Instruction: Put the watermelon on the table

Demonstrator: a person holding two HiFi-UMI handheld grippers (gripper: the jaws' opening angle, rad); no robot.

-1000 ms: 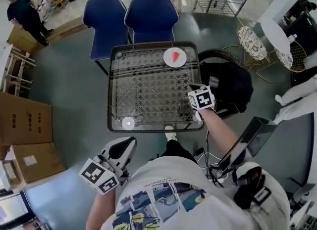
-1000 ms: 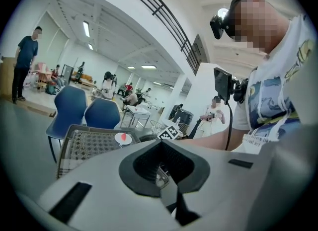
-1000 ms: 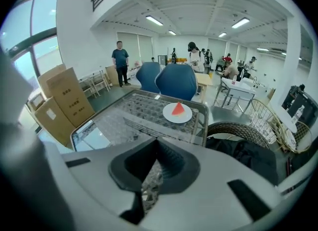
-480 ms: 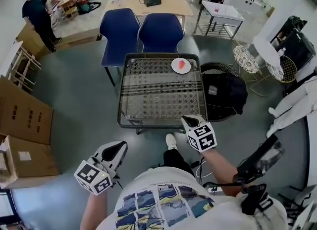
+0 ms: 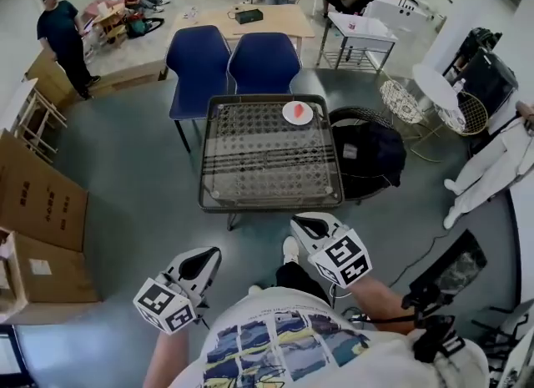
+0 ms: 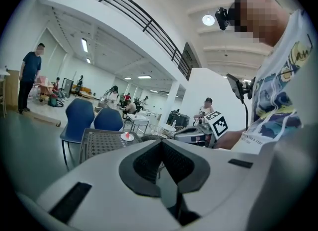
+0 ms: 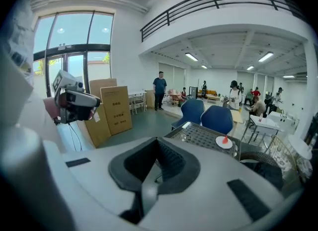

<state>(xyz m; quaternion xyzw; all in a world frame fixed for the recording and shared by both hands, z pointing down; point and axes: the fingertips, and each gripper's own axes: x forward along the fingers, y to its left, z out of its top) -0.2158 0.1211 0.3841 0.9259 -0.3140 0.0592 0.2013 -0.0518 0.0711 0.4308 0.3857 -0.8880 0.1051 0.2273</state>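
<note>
A red watermelon slice [image 5: 299,110] lies on a white plate [image 5: 306,118] at the far right corner of the glass-topped wicker table [image 5: 267,206]. The right gripper view shows the slice [image 7: 225,139] beyond the jaws, and the left gripper view shows it small [image 6: 127,135]. Both grippers are held close to my body, well short of the table. My left gripper [image 5: 205,258] is shut with nothing in it. My right gripper [image 5: 304,225] is shut and empty too, its marker cube facing up.
Two blue chairs [image 5: 198,59] [image 5: 264,61] stand behind the table. A black bag on a round wicker seat [image 5: 369,151] sits to its right. Cardboard boxes [image 5: 37,204] are stacked at the left. A person [image 5: 63,34] stands far left, another in white [image 5: 494,169] at the right.
I have backed away from the table. The right gripper left the table's near right edge, rising back toward my body. The left gripper shifted slightly. The slice stays on its plate.
</note>
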